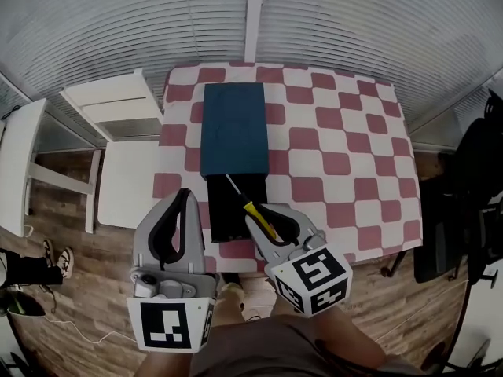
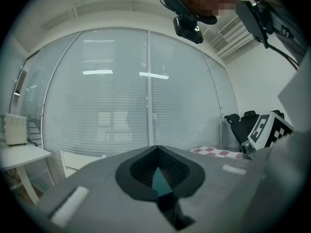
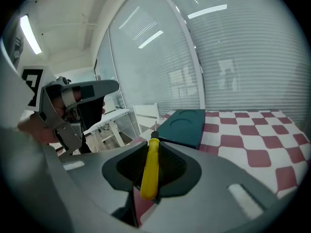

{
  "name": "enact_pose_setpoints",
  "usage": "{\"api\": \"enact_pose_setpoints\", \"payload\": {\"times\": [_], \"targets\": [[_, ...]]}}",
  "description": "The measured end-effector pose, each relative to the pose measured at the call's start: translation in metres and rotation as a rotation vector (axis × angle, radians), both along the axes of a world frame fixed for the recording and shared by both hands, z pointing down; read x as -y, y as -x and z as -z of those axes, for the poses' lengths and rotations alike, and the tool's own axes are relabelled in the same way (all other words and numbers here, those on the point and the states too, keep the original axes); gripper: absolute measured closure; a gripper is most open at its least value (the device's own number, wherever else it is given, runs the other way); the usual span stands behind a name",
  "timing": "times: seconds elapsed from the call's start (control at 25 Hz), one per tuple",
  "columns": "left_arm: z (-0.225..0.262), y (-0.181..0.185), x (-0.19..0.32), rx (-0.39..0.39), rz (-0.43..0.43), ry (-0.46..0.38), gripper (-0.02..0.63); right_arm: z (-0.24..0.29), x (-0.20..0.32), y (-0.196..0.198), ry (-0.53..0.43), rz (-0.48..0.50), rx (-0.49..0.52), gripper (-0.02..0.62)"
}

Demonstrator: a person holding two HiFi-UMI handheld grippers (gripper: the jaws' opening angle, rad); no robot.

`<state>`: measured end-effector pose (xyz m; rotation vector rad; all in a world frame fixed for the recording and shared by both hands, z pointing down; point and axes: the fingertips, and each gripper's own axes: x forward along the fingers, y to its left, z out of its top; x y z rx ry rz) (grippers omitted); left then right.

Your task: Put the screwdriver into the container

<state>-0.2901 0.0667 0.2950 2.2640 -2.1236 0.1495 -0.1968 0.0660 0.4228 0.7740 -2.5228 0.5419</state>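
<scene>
A screwdriver [image 1: 253, 210] with a yellow handle sits in my right gripper [image 1: 266, 225], which is shut on the handle. Its metal shaft points away from me, over a black box part [image 1: 228, 218] near the table's front edge. A dark teal container [image 1: 233, 128] lies just beyond, touching the black part. In the right gripper view the yellow handle [image 3: 150, 161] stands between the jaws of the right gripper [image 3: 148, 181], with the teal container [image 3: 182, 126] ahead. My left gripper [image 1: 181, 203] hovers left of the box, off the table's corner. Its jaws [image 2: 156, 178] are shut on nothing.
The table [image 1: 354, 163] has a red and white checked cloth. A white chair [image 1: 118, 163] stands close on its left and a white desk [image 1: 17, 163] further left. A black office chair [image 1: 464, 203] is at the right. Window blinds [image 1: 354, 22] run behind the table.
</scene>
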Motion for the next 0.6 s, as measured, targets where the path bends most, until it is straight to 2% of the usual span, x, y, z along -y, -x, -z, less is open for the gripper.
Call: {"api": "enact_pose_setpoints", "payload": {"times": [0.32,0.6], "targets": [[-0.031,0.008,0.009,-0.034,-0.009,0.058,0.606,-0.046,0.003,0.005,0.084,0.006,-0.094,0.499],[-0.055,0.028,0.022,-0.058,0.002,0.105,0.606,-0.079,0.011,0.014,0.152,0.035,-0.221,0.497]]}}
